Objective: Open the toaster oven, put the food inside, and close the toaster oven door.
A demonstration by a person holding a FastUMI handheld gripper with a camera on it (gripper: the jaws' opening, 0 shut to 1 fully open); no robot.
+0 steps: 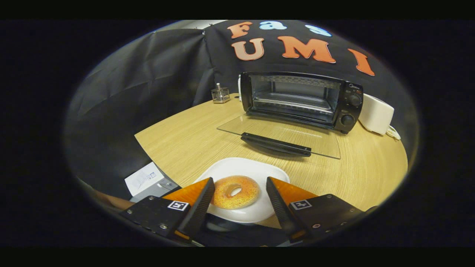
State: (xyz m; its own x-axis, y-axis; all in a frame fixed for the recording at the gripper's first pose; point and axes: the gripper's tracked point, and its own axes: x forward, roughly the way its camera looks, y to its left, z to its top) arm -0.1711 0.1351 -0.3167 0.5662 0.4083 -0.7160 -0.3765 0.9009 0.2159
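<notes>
Gripper view: 1 gripper [239,196], fingers spread wide, nothing held. The 1 donut [235,192] sits btwn the 2 fingers [202,204], w/ the left finger close to or maybe touching its edge (can't tell which) and the right finger apart from it. Donut is golden-orange w/ a hole in the middle, lying flat on 1 white plate [256,168]. Plate rests on the round wooden table [178,144], near its front edge.

Beyond the plate: 1 toaster oven [300,100], black, door already open. Its glass door [282,135] lies folded down flat toward the gripper, w/ 1 black handle [276,144] along its front edge. Inside, 1 wire rack [291,104] visible; cavity looks bare otherwise. 2 knobs [354,100] on the oven's right panel, one above the other.

Just right of the oven, touching or nearly so: 1 white appliance [376,113] w/ a cord at its base. Left of the oven, well apart: 1 small wire holder [220,94] near the table's back edge. Below the table's left edge: 1 white paper sheet [144,178].
</notes>
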